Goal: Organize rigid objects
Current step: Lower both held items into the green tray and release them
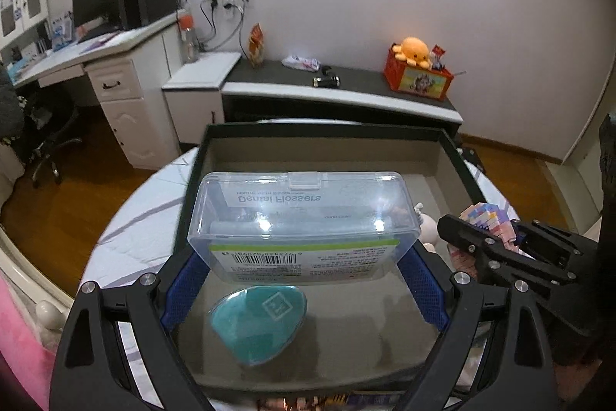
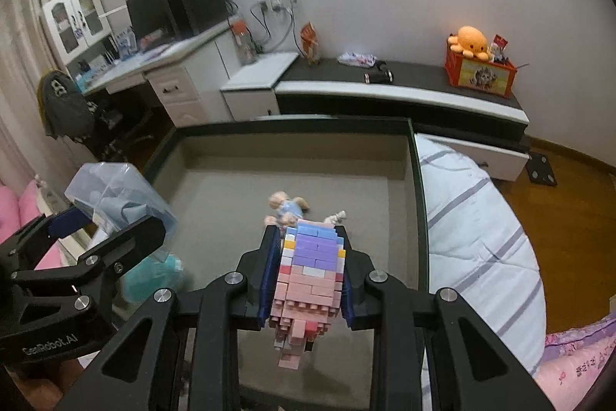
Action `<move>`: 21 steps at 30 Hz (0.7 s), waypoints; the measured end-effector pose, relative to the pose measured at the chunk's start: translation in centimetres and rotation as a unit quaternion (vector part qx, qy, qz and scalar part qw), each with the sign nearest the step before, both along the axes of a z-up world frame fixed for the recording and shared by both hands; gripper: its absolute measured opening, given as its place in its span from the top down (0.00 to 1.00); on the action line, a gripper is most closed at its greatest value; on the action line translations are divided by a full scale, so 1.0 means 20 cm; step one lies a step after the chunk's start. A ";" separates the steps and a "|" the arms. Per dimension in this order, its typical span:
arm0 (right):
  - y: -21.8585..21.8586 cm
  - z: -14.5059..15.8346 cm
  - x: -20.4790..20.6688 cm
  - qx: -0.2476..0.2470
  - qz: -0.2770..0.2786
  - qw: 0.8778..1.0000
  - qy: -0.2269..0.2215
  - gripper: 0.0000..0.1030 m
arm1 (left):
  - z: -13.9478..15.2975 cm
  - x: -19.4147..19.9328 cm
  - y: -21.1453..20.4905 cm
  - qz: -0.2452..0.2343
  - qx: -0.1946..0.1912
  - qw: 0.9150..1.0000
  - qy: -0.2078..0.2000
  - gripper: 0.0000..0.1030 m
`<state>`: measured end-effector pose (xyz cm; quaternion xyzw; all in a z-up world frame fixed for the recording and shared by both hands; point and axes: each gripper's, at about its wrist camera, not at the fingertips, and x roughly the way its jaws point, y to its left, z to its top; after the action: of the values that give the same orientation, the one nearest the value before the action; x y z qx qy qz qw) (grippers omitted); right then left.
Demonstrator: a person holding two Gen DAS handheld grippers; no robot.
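A tray with dark rims is seen below, holding a teal pouch and a small doll. A clear floss box is clamped crosswise in the left tongs. A brick figure is gripped lengthwise by the right tongs, above the tray.
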<state>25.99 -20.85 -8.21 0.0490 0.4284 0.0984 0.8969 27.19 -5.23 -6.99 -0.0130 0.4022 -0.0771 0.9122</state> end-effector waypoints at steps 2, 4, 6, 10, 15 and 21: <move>-0.01 -0.03 0.02 -0.002 -0.002 1.000 0.008 0.73 | -0.03 0.04 -0.02 -0.003 0.006 1.000 0.008 0.10; -0.01 -0.06 0.03 -0.008 -0.005 1.000 0.015 0.73 | -0.05 0.05 -0.02 -0.005 0.008 1.000 0.014 0.10; -0.02 -0.08 0.04 -0.011 -0.005 1.000 0.017 0.66 | -0.07 0.06 -0.01 -0.005 0.008 1.000 0.016 0.09; -0.04 -0.06 0.02 -0.009 -0.010 1.000 0.010 0.43 | -0.07 0.05 0.03 0.004 0.003 1.000 0.016 0.09; -0.07 -0.03 -0.02 0.004 -0.019 1.000 0.006 0.17 | 0.00 0.00 0.09 0.014 0.005 1.000 -0.002 0.00; -0.09 0.04 -0.10 -0.002 -0.041 0.999 -0.013 0.00 | 0.12 -0.13 0.14 0.031 0.008 0.999 -0.029 0.00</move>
<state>24.07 -22.55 -7.39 0.0631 0.4148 0.0616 0.9057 24.61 -2.49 -4.52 -0.0160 0.3752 -0.0461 0.9257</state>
